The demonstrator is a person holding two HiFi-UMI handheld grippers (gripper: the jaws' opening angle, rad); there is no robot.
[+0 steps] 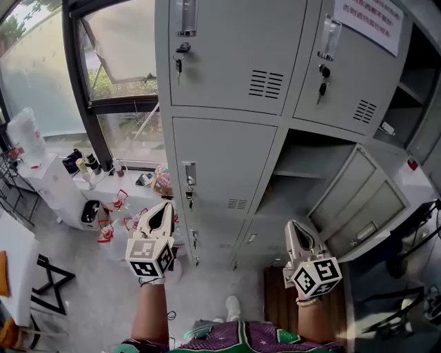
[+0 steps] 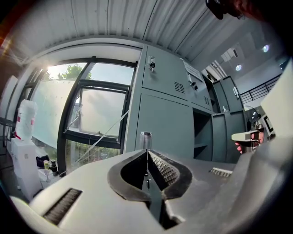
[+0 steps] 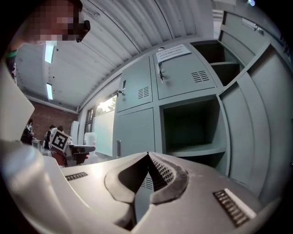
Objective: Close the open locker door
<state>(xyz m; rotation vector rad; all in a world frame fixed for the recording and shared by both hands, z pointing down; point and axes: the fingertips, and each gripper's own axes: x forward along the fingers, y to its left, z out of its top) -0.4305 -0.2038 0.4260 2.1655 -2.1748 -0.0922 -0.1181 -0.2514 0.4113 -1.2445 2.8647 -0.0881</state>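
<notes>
A bank of grey lockers (image 1: 227, 62) fills the head view. One middle-row compartment (image 1: 310, 165) stands open, and its door (image 1: 358, 203) is swung out to the right. My right gripper (image 1: 293, 226) is shut and empty, below the open compartment and short of it. My left gripper (image 1: 167, 205) is shut and empty in front of a closed door with a handle (image 1: 189, 174). In the right gripper view the shut gripper (image 3: 148, 155) faces the open compartment (image 3: 192, 128), with the door (image 3: 258, 137) at the right. The left gripper (image 2: 147, 151) points at the closed door's handle (image 2: 145, 139).
A second open locker (image 1: 413, 89) is at the upper right. A white water dispenser (image 1: 31, 148), bottles and small clutter (image 1: 114, 207) sit on the floor by the window at left. A black folding stand (image 1: 48, 276) is at the lower left. A paper notice (image 1: 372, 21) hangs on an upper door.
</notes>
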